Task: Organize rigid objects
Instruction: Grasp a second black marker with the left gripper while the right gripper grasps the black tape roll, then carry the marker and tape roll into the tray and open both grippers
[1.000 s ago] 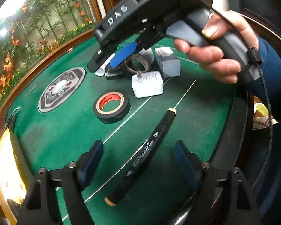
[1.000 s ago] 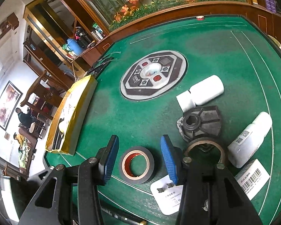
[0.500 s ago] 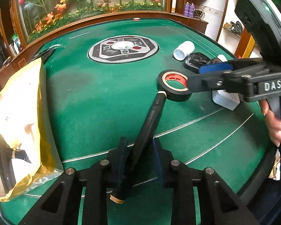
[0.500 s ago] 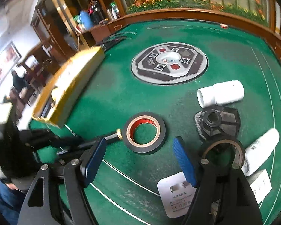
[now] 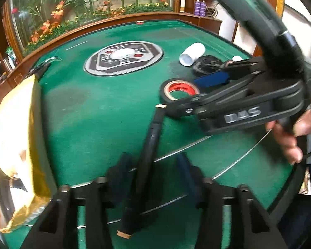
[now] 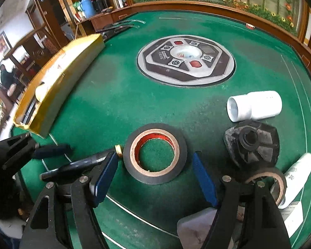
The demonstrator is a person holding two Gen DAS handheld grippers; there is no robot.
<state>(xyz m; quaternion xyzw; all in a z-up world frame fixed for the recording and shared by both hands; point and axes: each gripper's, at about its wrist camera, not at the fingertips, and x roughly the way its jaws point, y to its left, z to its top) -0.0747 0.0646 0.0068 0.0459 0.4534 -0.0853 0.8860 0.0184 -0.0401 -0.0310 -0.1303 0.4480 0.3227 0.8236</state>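
Spread wide, the right gripper (image 6: 155,176) is brought around the black tape roll (image 6: 154,153) lying on the green table (image 6: 105,108), while the left gripper (image 5: 153,174), also parted, straddles the black marker (image 5: 149,151); closing on the roll is judged next.

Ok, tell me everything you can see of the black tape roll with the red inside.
The black tape roll lies flat on the green felt table, hole up, felt showing through it. Its outer wrap is matte black tape over a tan cardboard core printed red inside. The right gripper straddles it with open jaws, its fingers apart from the roll on both sides. The black marker points at it; its tan tip reaches the roll's rim, apparently touching.
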